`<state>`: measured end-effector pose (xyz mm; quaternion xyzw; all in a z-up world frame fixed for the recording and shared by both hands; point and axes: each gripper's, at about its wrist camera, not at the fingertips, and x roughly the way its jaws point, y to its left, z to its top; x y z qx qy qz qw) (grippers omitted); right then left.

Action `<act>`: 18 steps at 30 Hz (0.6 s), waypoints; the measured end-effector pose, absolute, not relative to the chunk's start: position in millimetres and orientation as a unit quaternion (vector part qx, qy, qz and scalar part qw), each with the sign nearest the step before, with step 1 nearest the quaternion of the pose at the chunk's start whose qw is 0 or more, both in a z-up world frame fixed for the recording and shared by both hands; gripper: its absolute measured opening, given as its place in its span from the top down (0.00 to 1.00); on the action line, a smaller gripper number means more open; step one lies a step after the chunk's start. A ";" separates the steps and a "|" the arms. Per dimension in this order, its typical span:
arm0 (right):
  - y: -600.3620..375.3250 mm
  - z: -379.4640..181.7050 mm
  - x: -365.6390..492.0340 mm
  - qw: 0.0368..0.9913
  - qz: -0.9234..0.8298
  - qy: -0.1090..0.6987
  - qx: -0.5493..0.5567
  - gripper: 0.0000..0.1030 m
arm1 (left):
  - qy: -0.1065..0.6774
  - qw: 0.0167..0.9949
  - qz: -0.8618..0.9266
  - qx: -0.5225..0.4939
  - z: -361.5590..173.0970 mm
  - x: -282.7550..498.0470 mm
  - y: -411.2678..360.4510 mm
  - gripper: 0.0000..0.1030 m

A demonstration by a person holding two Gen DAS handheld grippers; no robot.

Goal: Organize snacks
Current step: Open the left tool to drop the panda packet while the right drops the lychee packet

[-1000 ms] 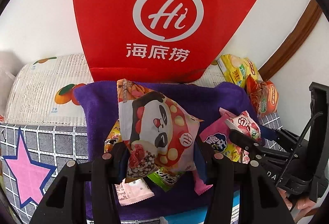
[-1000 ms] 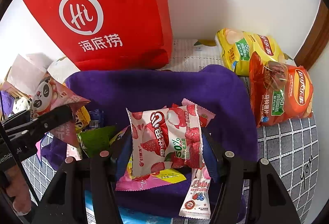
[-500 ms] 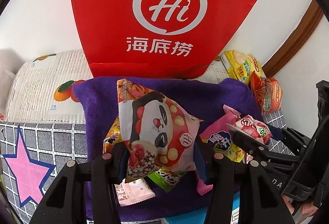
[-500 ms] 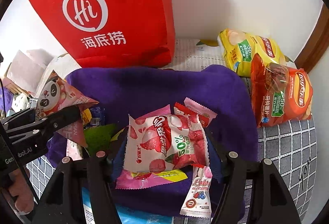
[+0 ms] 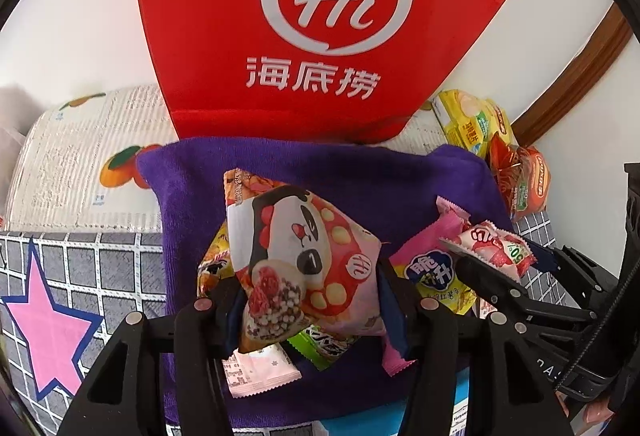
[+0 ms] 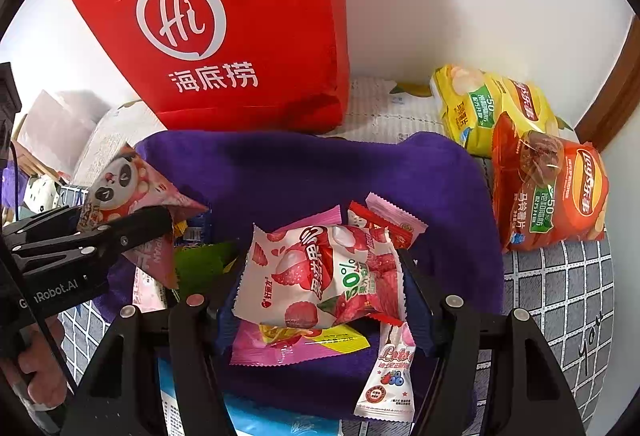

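My left gripper [image 5: 308, 296] is shut on a pink panda snack bag [image 5: 304, 260] and holds it above a purple towel [image 5: 360, 180]. It also shows in the right wrist view [image 6: 124, 188]. My right gripper [image 6: 320, 288] is shut on a red-and-white lychee snack packet [image 6: 324, 276], also seen in the left wrist view [image 5: 492, 248]. Several small snack packets lie on the towel under both grippers, among them a pink one [image 5: 432, 264] and a white berry one [image 6: 388, 384]. A red paper bag [image 5: 320, 16] stands upright behind the towel against the wall.
A yellow chip bag [image 6: 488, 108] and an orange chip bag [image 6: 552, 188] lie to the right of the towel. The table cover is grey checked with a pink star [image 5: 52, 320] at the left. A wooden door frame [image 5: 576, 76] runs along the right.
Both grippers have moved slightly forward toward the red bag with their packets held. The lychee packet has tilted from upright to lying flatter between the right fingers.
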<state>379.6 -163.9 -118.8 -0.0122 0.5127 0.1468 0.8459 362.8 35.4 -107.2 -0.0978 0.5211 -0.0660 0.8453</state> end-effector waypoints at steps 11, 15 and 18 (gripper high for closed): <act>-163.5 -116.3 378.5 0.848 0.146 0.510 -0.015 0.35 | 0.520 0.847 -0.067 -0.092 -103.2 359.9 33.8 0.38; -164.5 -113.6 376.5 0.849 0.145 0.507 -0.014 0.35 | 0.519 0.848 -0.064 -0.083 -100.4 357.3 31.4 0.37; -165.2 -110.0 374.5 0.851 0.146 0.504 -0.010 0.35 | 0.520 0.849 -0.060 -0.072 -96.5 353.7 28.5 0.36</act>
